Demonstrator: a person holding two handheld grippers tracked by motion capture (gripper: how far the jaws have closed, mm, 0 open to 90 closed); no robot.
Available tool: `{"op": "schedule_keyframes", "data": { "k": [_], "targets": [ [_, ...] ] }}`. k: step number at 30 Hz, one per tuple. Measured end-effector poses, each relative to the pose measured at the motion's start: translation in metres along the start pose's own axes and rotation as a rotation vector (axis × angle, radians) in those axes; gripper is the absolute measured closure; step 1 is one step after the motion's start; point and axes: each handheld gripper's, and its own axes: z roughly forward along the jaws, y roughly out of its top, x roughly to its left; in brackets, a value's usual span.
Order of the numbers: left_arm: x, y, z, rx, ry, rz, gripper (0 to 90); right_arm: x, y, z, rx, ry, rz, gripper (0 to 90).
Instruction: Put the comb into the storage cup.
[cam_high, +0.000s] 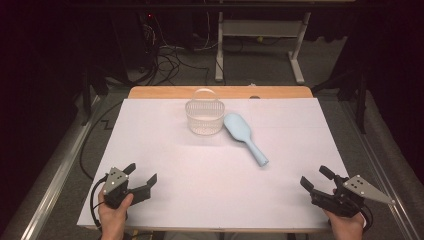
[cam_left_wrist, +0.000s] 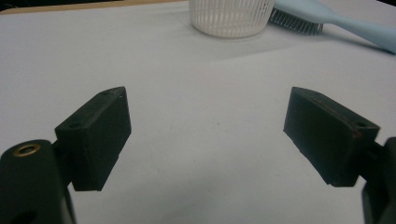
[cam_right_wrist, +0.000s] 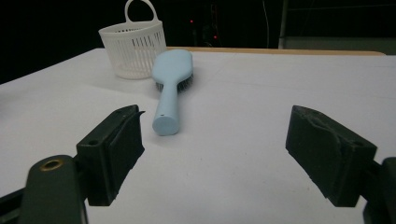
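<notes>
Near the desk's (cam_high: 165, 165) far middle, a blue brush (cam_high: 243, 136) lies bristles down just right of a white basket (cam_high: 204, 118). At the near corners, the left gripper (cam_high: 141, 174) and right gripper (cam_high: 315, 178) sit released, well apart from both.

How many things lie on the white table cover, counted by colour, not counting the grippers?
White: 1, the basket
Light blue: 1, the hairbrush
Total: 2
</notes>
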Motion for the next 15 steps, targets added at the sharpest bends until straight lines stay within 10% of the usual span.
{"op": "schedule_keyframes", "data": {
  "k": [15],
  "targets": [
    [0.0015,0.0008,0.0007,-0.004,0.001,0.000,15.7,0.0015,0.0026,0.0046,-0.013,0.020,0.033,19.1]
  ]
}}
